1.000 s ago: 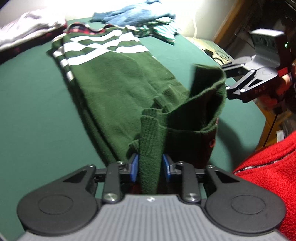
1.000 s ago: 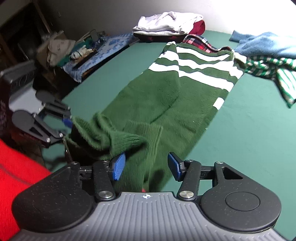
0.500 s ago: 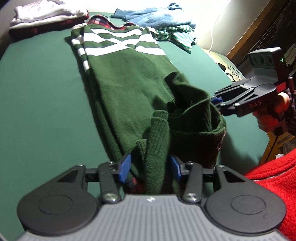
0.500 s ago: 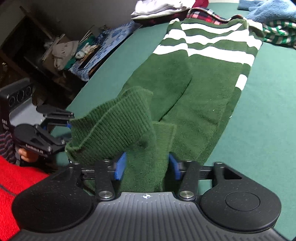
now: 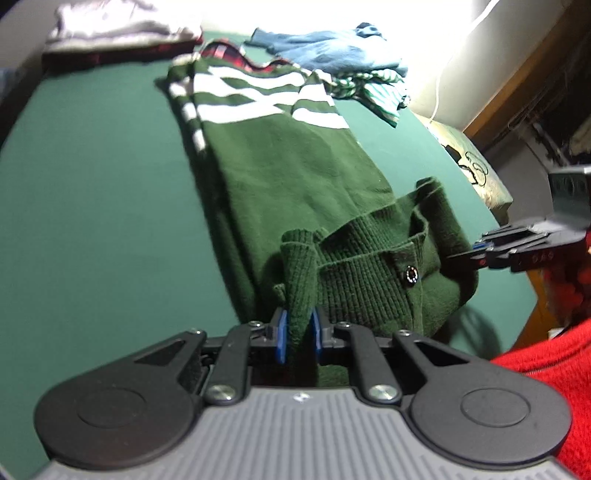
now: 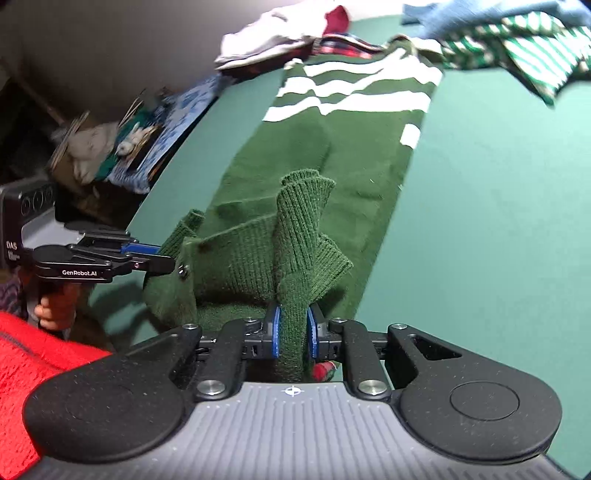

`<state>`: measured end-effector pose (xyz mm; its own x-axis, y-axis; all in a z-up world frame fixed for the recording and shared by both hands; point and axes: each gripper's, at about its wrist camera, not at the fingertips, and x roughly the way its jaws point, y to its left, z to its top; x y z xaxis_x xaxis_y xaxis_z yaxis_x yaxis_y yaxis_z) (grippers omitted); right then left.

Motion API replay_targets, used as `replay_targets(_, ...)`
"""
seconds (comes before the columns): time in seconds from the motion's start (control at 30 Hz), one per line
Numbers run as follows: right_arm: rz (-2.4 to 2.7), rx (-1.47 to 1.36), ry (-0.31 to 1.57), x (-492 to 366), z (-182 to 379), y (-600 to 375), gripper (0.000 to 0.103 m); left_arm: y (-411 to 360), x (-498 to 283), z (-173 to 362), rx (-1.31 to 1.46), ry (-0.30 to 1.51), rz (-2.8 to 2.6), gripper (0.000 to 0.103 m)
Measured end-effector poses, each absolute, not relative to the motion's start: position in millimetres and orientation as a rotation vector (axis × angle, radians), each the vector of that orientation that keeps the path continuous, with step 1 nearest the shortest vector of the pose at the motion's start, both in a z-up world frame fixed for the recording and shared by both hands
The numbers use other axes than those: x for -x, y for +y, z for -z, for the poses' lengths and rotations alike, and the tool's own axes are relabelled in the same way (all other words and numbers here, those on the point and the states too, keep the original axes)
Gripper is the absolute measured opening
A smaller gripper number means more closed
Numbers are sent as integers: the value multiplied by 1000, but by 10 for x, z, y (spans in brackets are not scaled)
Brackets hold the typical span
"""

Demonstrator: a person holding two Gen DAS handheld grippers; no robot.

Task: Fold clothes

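**Both hem corners pinched, fold-up next**

Left to right, as the left wrist view lays it out:

- Green table (image 5: 92,192): the green cardigan (image 5: 295,184) lies lengthwise along it, white-striped end far from us, ribbed hem end near us and already bunched up off the surface.
- Left gripper (image 5: 298,334): jaws closing, blue pads (image 5: 281,334) pressing a ribbed fold of the hem between them. Narrow gap, knit fills it.
- Right gripper (image 6: 293,334): same story, jaws closing on a tall ribbed pleat of the hem's other corner, pads against the knit on both sides. We see it edge-on at the far right of the left view, at the buttoned band (image 5: 412,273).
- Loose pile beyond the stripes: blue garment (image 5: 332,48) and striped shirt (image 5: 376,92), well clear. White stack (image 5: 118,22) sits far left.

How we do this step well, as we judge it:
- Let both pinches finish before any lift; thick rib knit can slip out of a half-set grip.
- Lift both corners together and keep the hem taut between us, otherwise the middle sags and the fold creases crooked.
- Carry the hem towards the stripes, lay it down square to the side edges.
- Watch the button band: it's folded over itself near the right corner and may need flattening.

Versus a second ago:
- Right jaws stood wide apart with the knit only beside one pad; now they clamp a pleat.
- Left pads sat looser round the fold; now tighter.
- The hem stood up high by the right gripper; now it slumps lower, with the button showing.
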<state>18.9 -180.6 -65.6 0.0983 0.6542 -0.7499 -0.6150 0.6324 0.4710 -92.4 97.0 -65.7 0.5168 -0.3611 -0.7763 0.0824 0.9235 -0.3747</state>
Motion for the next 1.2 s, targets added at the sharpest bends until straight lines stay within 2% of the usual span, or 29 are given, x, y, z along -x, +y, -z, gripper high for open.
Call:
replay_targets(0.1,-933,-23,1143,-208,691,-1739,23,937,920,660,280,991,279,15)
replay_targets(0.13,-930,-37,1145,-219,695,-1739,29,961,918,662,299,989,281,20)
replay_targets(0.17,-927,-53,1147,-231,697,-1741,34,990,914,668,326,985,280,34)
replay_targets(0.2,-924,-69,1148,-242,699,-1743,42,1004,905,677,347,977,275,43)
replay_targets(0.23,-921,-85,1149,-254,702,-1746,44,1002,889,689,360,970,266,54)
replay_targets(0.4,-909,-123,1124,-308,747,-1664,43,873,832,730,333,965,256,36)
replay_targets(0.43,-902,-118,1134,-316,762,-1647,41,855,836,723,320,960,252,29)
replay_targets(0.47,-899,-120,1132,-309,750,-1661,31,836,841,717,307,956,248,18)
replay_targets(0.5,-896,-123,1128,-301,736,-1679,20,855,852,691,310,950,242,13)
replay_targets(0.87,-817,-200,1027,-345,588,-1810,18,1022,735,441,363,805,144,12)
replay_targets(1.2,-759,-183,1005,-475,648,-1742,18,1008,602,496,334,803,81,12)
